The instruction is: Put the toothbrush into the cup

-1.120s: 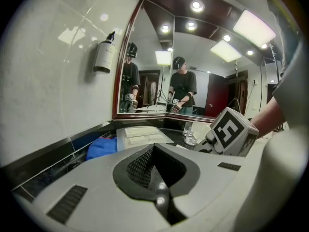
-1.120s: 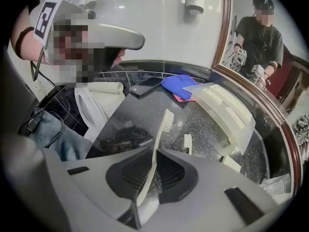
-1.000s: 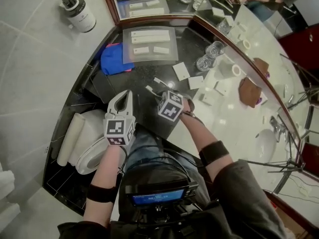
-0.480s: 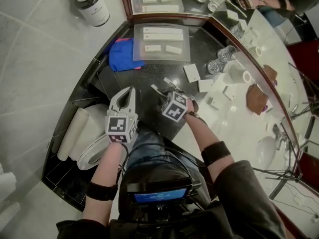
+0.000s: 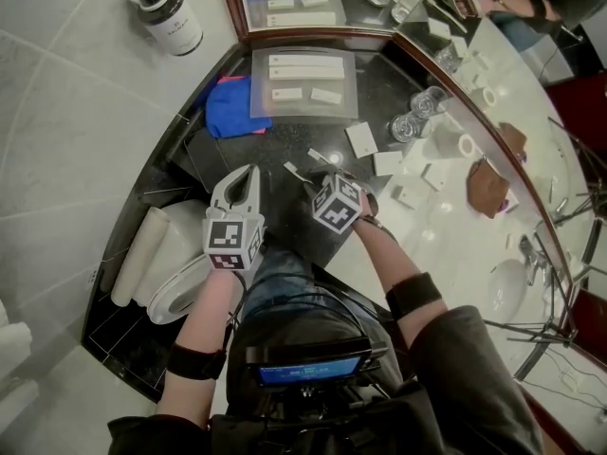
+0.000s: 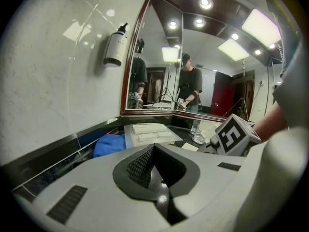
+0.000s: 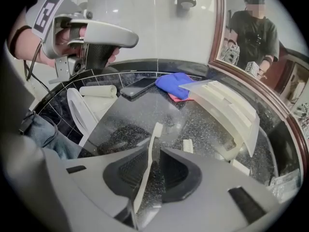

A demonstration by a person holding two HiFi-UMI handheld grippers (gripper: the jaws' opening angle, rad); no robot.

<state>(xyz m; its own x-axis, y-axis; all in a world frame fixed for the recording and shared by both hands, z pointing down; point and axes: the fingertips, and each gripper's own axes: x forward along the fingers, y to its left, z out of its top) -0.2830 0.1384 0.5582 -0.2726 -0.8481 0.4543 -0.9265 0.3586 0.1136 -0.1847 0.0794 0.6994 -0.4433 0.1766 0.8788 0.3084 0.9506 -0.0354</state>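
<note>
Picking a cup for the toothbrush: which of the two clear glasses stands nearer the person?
The nearer glass is the one just right of the white card; the other glass stands beyond it, farther away.

The left gripper [image 5: 248,172] and the right gripper [image 5: 311,176] have pale grey shells. Their pads [image 7: 126,170] are black with a fine ribbed grid. Each marker cube [image 5: 339,207] carries black squares on white. The toothbrush [image 7: 148,163] is cream white throughout.

The countertop [image 7: 203,120] is glossy black with fine pale speckles. In the head view:
- At 11 o'clock from the grippers, the cloth [image 5: 230,107] is bright blue, with a pink edge beneath it.
- At 12 o'clock, the tray [image 5: 303,81] is translucent white.
- The bottle [image 5: 169,22] is dark with a white label and a black cap.
- The mirror frame [image 5: 230,8] is red-brown.
- The wall [image 5: 85,112] is pale grey with thin joint lines.
- At 8 o'clock, the toilet [image 5: 175,287] is white.
- At 3 o'clock, the pouch [image 5: 486,186] is brown.
</note>
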